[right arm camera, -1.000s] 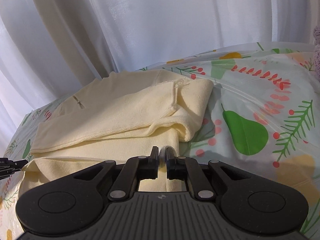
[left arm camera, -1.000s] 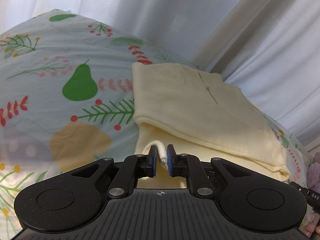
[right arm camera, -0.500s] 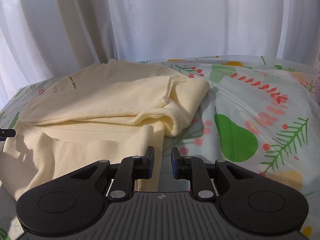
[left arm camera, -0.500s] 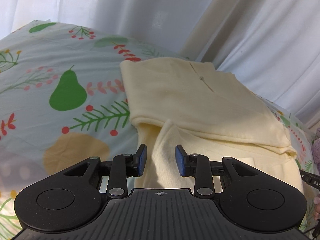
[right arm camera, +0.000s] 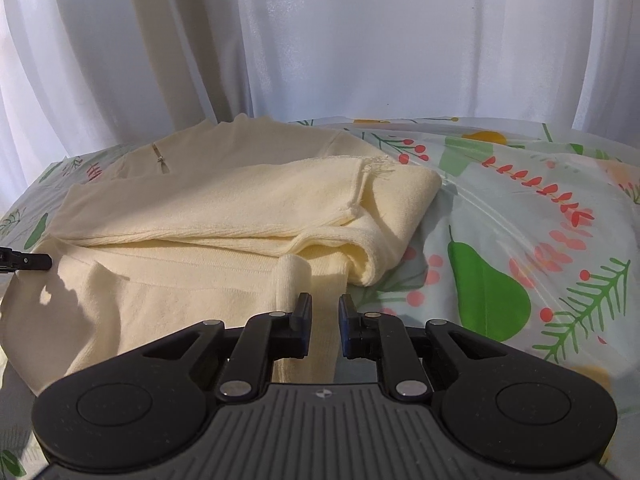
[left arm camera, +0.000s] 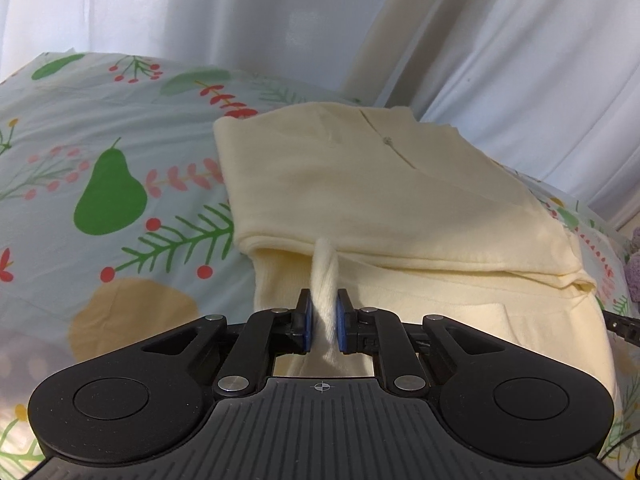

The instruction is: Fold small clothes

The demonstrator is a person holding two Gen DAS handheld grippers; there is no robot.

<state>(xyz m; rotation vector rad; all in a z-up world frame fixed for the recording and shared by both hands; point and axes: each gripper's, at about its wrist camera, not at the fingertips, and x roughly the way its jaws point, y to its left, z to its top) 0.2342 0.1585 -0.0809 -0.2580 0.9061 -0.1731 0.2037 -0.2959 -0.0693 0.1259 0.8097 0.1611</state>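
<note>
The pale yellow knitted garment [left arm camera: 360, 200] lies half-folded on a table covered by a light cloth printed with green pears and red berry sprigs [left arm camera: 112, 192], its upper part doubled over the lower. White curtains [right arm camera: 320, 40] hang behind. The near edge of the garment is hidden under each gripper's black body, so how far it reaches toward the person cannot be made out.

In the left wrist view, the left gripper [left arm camera: 324, 320] has a raised ridge of the yellow knit between its blue-padded fingers [left arm camera: 305, 320]; the fingers are closing and the pads press the fabric on both sides. Only this view shows the pinched ridge running up toward the fold line. A lilac soft object [left arm camera: 634, 264] is cut off at the right edge and too little of it shows to say what it is.

In the right wrist view, the right gripper [right arm camera: 325, 320] has its fingers narrow and closing, with a small gap between them. A rolled hem edge stands just beside the left-hand finger, outside the gap; flat fabric shows through the gap, but no pad is seen pressing it. This view alone shows the frayed seam on the folded-over part and, at the far left edge, the tip of the other gripper over the garment.
</note>
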